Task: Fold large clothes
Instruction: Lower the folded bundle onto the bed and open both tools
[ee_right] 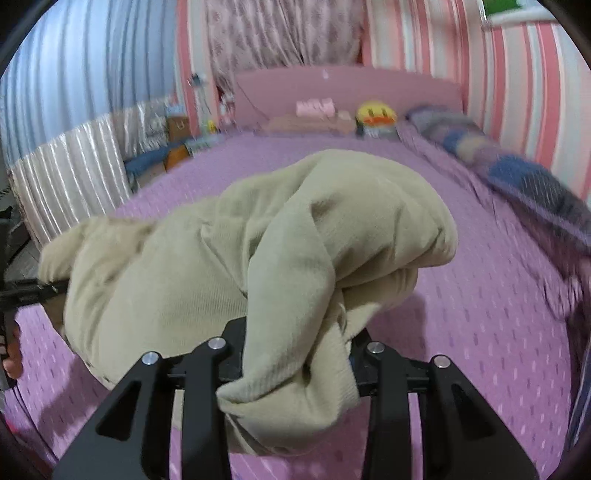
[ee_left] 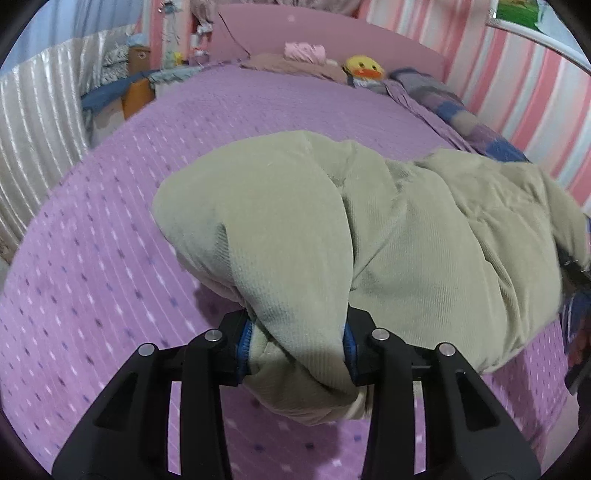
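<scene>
A large beige-green corduroy garment (ee_left: 406, 240) hangs bunched between my two grippers above the purple bedspread (ee_left: 110, 240). My left gripper (ee_left: 299, 350) is shut on one thick bunch of it, and the cloth drapes over the fingers. In the right wrist view the same garment (ee_right: 184, 280) fills the middle. My right gripper (ee_right: 295, 365) is shut on another bunch of the cloth. The left gripper also shows at the left edge of the right wrist view (ee_right: 33, 291), under the cloth.
The bed has a pink headboard (ee_left: 332, 33) at the far end, with a yellow duck plush (ee_left: 364, 68), a pink bundle (ee_left: 304, 51) and a folded blue-grey blanket (ee_left: 461, 110) along the right side. A pale curtain (ee_left: 33, 129) hangs at left. Striped wall at right.
</scene>
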`<state>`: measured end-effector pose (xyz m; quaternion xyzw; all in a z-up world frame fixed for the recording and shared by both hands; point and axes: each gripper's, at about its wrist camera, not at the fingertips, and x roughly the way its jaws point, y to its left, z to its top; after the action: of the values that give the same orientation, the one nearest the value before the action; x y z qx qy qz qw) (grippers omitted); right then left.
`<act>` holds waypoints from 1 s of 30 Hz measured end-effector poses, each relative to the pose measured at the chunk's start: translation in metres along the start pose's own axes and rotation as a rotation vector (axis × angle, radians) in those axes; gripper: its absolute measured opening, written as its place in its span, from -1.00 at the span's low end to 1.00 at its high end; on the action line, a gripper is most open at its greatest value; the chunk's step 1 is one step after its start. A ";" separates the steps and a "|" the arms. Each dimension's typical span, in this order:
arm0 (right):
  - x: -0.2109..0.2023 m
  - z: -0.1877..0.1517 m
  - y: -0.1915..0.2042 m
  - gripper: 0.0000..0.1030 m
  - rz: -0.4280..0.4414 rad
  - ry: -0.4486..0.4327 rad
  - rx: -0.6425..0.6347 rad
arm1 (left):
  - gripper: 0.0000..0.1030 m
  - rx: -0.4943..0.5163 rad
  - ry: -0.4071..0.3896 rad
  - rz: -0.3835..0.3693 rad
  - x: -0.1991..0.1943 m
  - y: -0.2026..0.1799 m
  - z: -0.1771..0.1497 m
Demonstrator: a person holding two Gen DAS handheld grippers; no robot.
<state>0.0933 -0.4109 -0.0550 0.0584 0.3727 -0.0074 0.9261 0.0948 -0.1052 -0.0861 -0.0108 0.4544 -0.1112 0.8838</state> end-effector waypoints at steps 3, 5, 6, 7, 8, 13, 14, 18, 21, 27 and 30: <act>0.032 -0.040 -0.019 -0.28 0.002 0.114 0.044 | -0.22 -0.006 0.055 0.013 0.019 0.005 -0.027; 0.039 -0.061 -0.030 -0.21 0.010 0.138 0.099 | -0.14 -0.005 0.065 -0.002 0.024 0.011 -0.036; 0.041 -0.067 -0.035 -0.16 0.020 0.143 0.136 | -0.12 -0.004 0.070 -0.012 0.027 0.014 -0.037; 0.043 -0.069 -0.036 -0.10 0.024 0.145 0.158 | -0.08 -0.003 0.071 -0.018 0.027 0.016 -0.040; 0.045 -0.071 -0.038 -0.07 0.026 0.148 0.172 | -0.02 0.000 0.070 -0.026 0.027 0.018 -0.041; 0.050 -0.081 -0.052 0.43 -0.007 0.189 0.232 | 0.37 0.017 0.042 -0.004 0.033 0.016 -0.033; 0.049 -0.083 -0.053 0.50 -0.030 0.188 0.225 | 0.50 0.021 0.026 0.008 0.028 0.017 -0.035; 0.038 -0.087 -0.048 0.86 -0.150 0.145 0.172 | 0.79 0.034 -0.005 0.047 0.014 0.028 -0.045; 0.020 -0.097 -0.050 0.87 -0.188 0.090 0.171 | 0.81 0.011 -0.012 0.028 0.005 0.041 -0.053; 0.016 -0.108 -0.053 0.88 -0.230 0.031 0.184 | 0.84 0.002 -0.039 0.027 0.004 0.052 -0.063; 0.019 -0.115 -0.063 0.88 -0.209 0.023 0.242 | 0.86 -0.033 -0.030 -0.009 0.008 0.063 -0.065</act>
<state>0.0242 -0.4601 -0.1569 0.1307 0.3835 -0.1481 0.9022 0.0587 -0.0405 -0.1386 -0.0289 0.4427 -0.1075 0.8897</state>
